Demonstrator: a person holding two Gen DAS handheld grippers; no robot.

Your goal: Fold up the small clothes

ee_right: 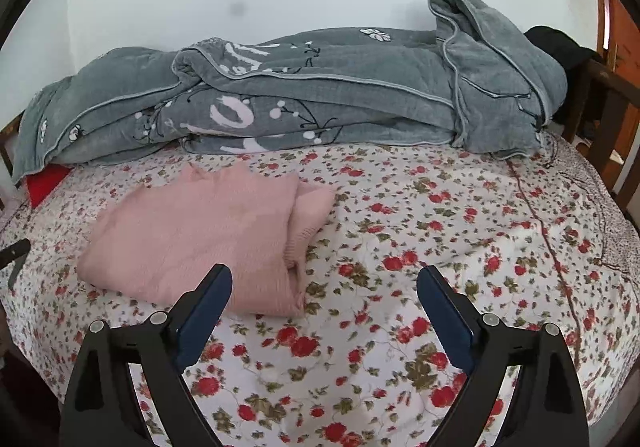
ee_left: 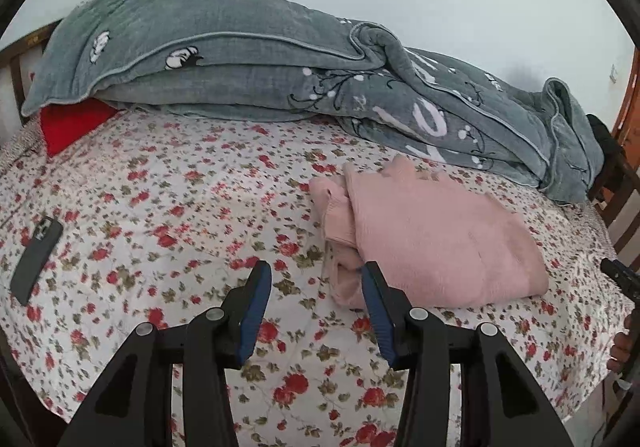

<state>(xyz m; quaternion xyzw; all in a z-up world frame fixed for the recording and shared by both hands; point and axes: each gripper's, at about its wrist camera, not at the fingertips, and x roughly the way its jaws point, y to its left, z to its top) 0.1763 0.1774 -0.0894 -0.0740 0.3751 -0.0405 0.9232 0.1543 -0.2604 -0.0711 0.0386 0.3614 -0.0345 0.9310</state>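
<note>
Flowery bed [ee_left: 160, 183] filling the frame, grey quilt [ee_left: 248, 59] heaped across the top. Folded pink sweater [ee_left: 432, 239] sitting centre-right, phone [ee_left: 36, 259] far left. Left claw [ee_left: 316, 279] part-open, empty; right claw [ee_right: 324, 283] spread wide, gripping nothing.

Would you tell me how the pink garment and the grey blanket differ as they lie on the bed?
The pink garment is folded into a flat, compact stack near the grippers; the grey blanket is heaped loosely along the wall. The garment is plain, the blanket printed with white flowers and lettering. Both rest on the floral bedsheet.
</note>
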